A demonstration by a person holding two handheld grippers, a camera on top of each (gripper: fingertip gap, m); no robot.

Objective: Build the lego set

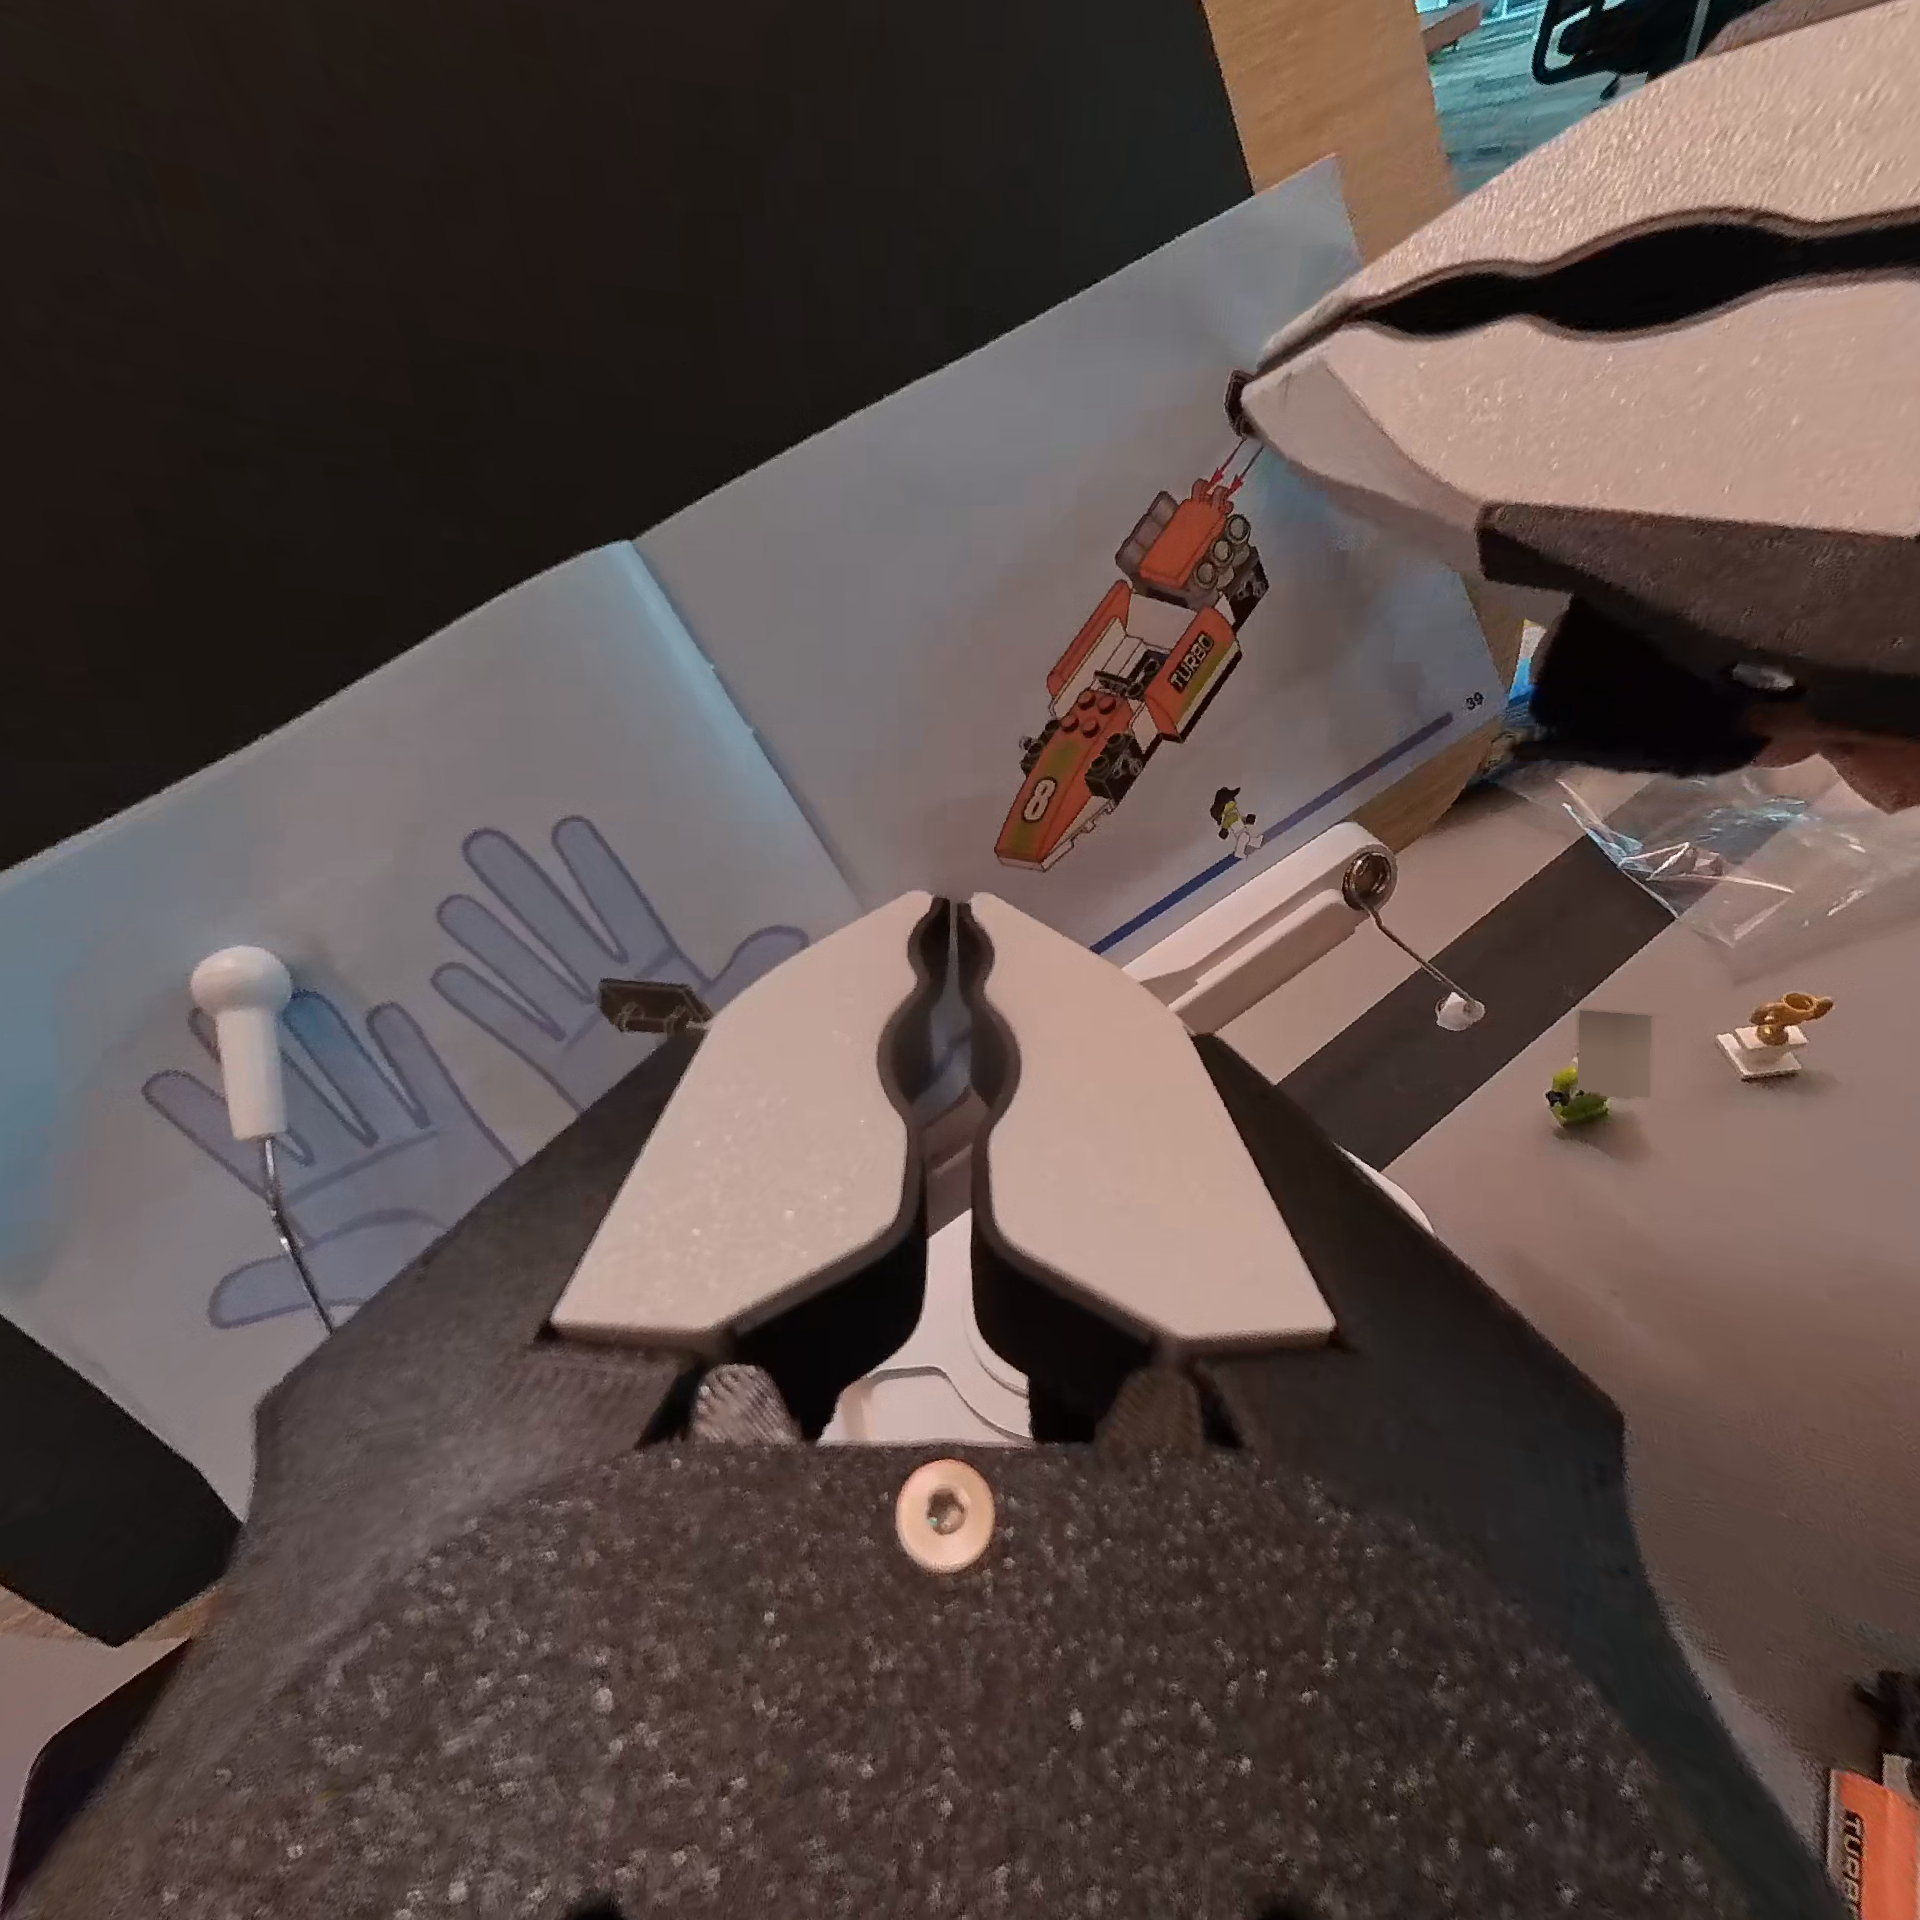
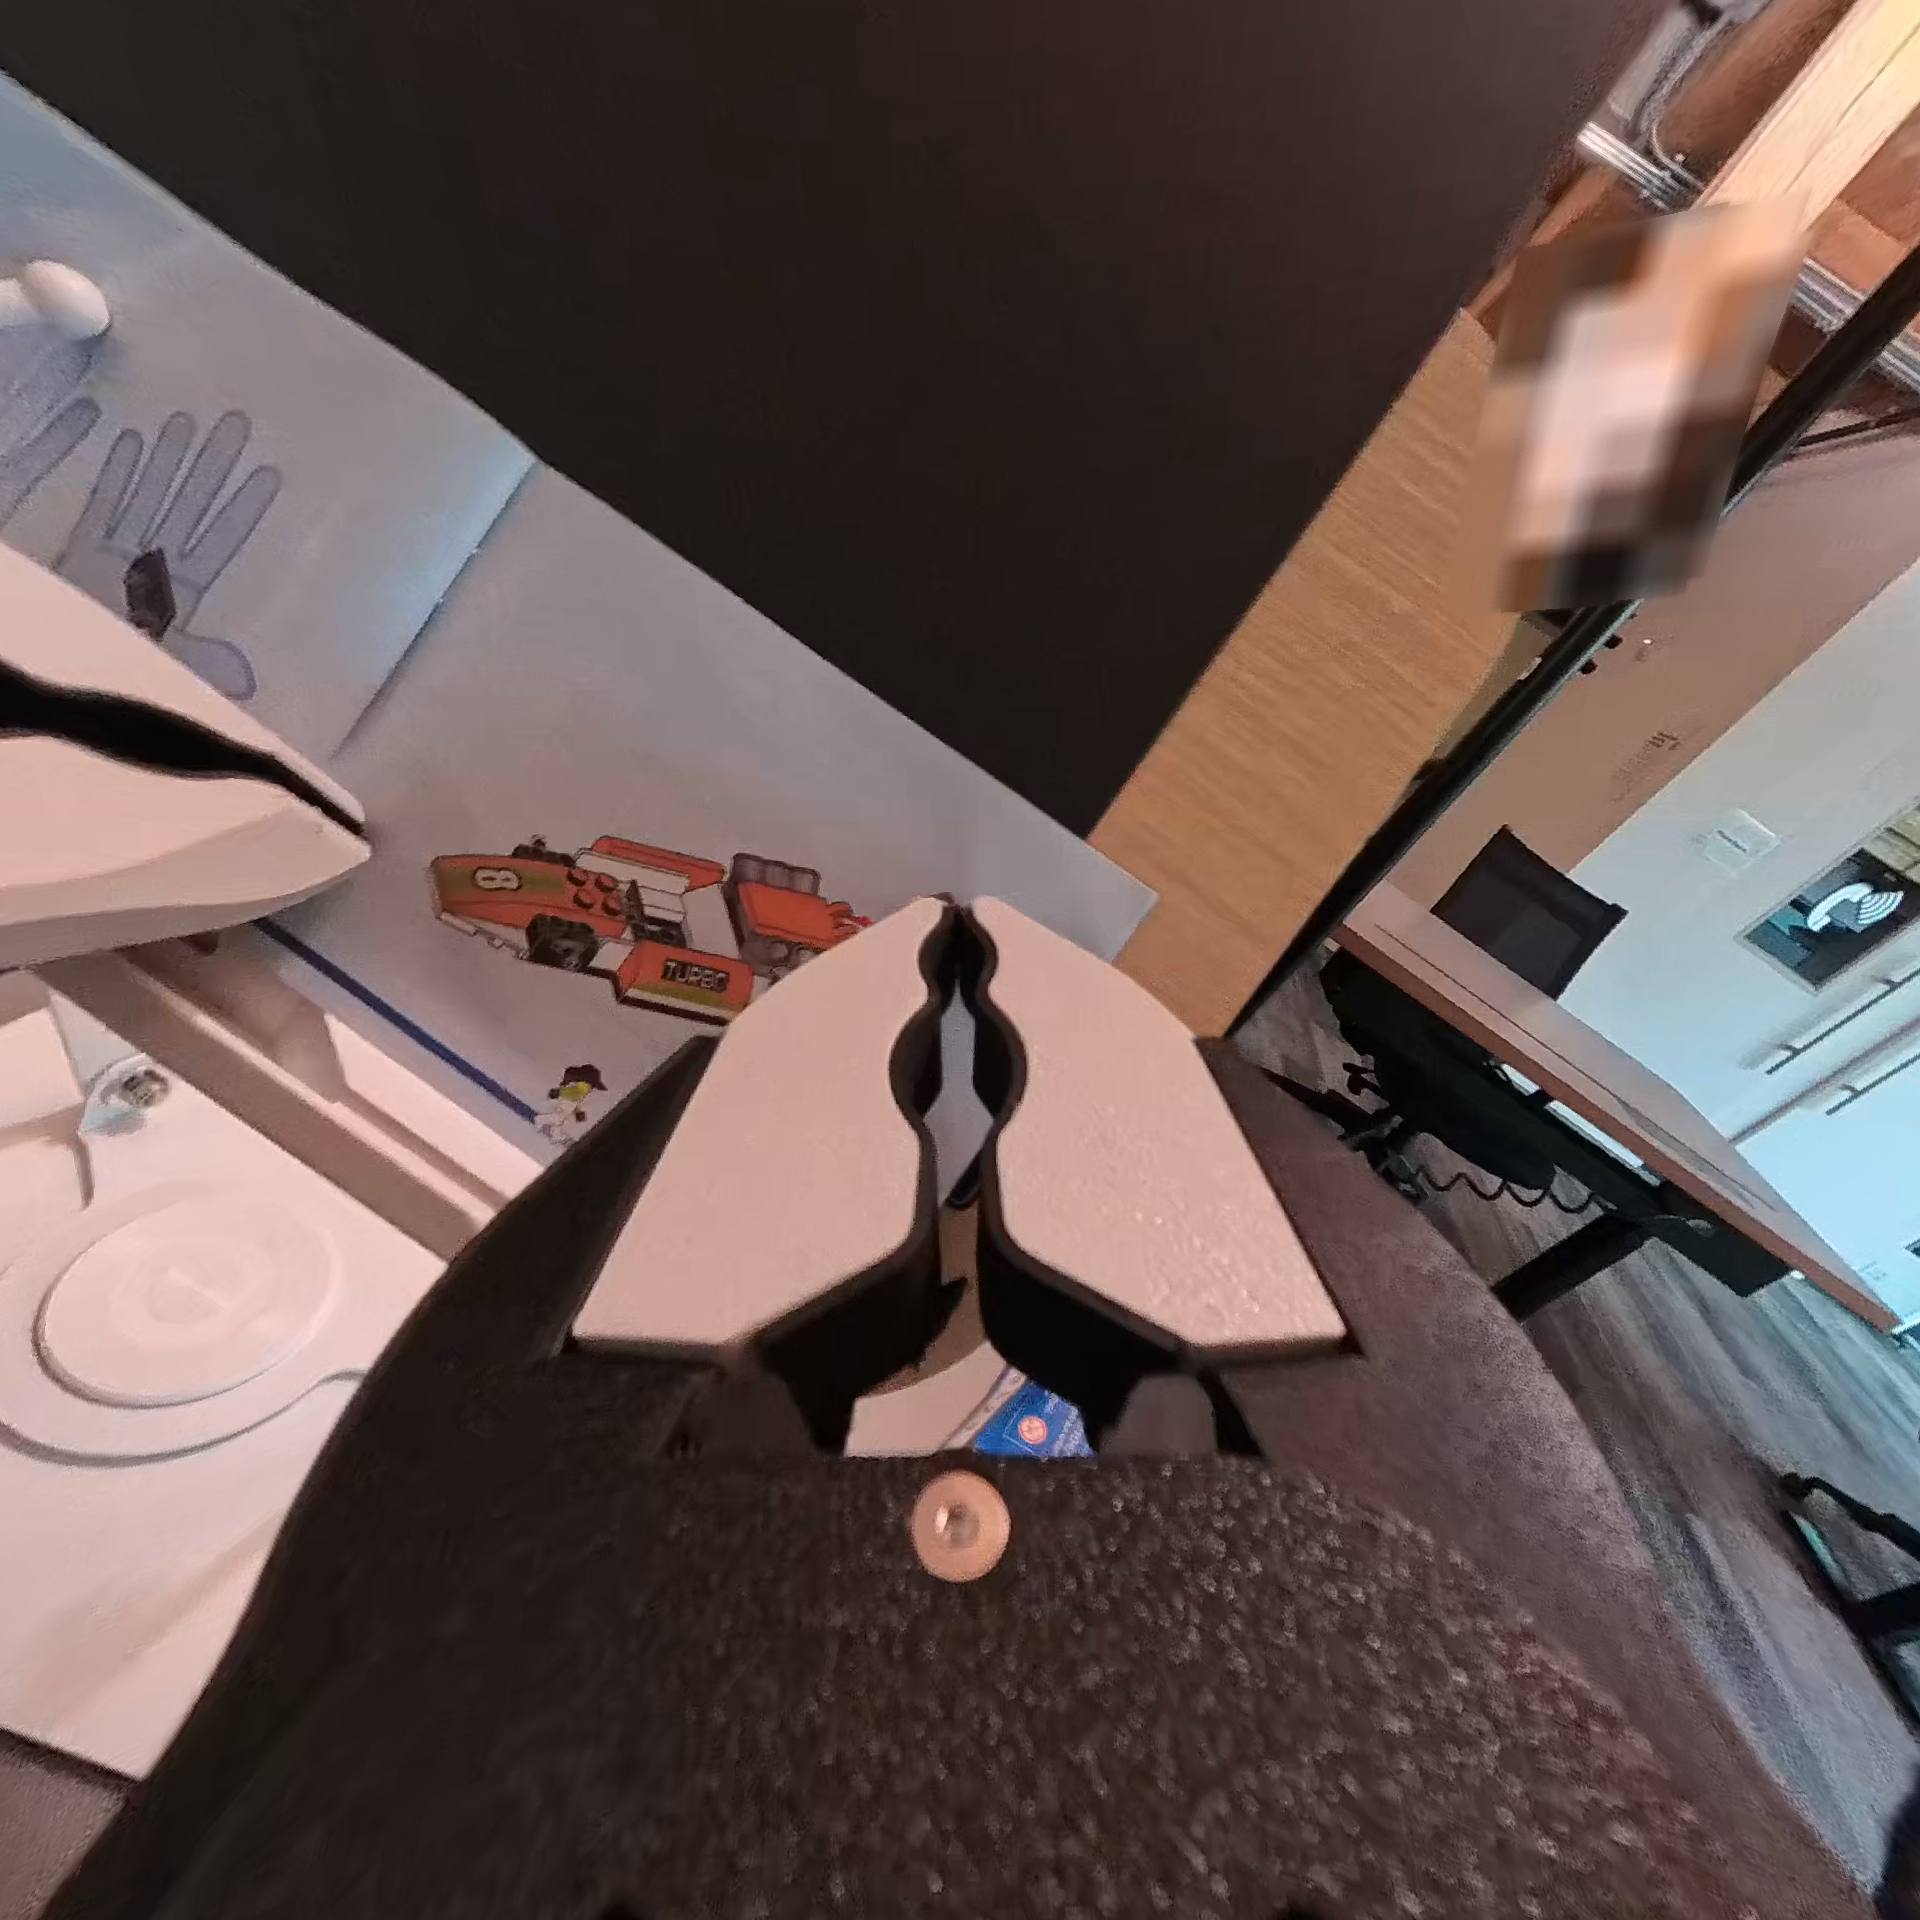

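Note:
The open instruction booklet (image 1: 914,644) stands propped up ahead, showing an orange and white race vehicle (image 1: 1127,707) on its right page and drawn hands on its left. My left gripper (image 1: 954,906) is shut and empty, its tips in front of the booklet's lower edge. My right gripper (image 1: 1252,400) comes in from the upper right, shut, its tip close to the top of the printed vehicle. In the right wrist view my right gripper (image 2: 956,909) is shut with nothing between the fingers, just right of the printed vehicle (image 2: 644,925); my left gripper (image 2: 348,826) shows at the left.
A white stand (image 1: 1278,904) holds the booklet, with a white knob (image 1: 241,1029) on the left page. On the grey table (image 1: 1662,1351) lie a green minifigure part (image 1: 1579,1101), a gold trophy on a white base (image 1: 1782,1023) and a clear bag (image 1: 1714,862). An orange piece (image 1: 1870,1829) is at the bottom right. The gap from one gripper's tips to the other's is roughly 11 cm.

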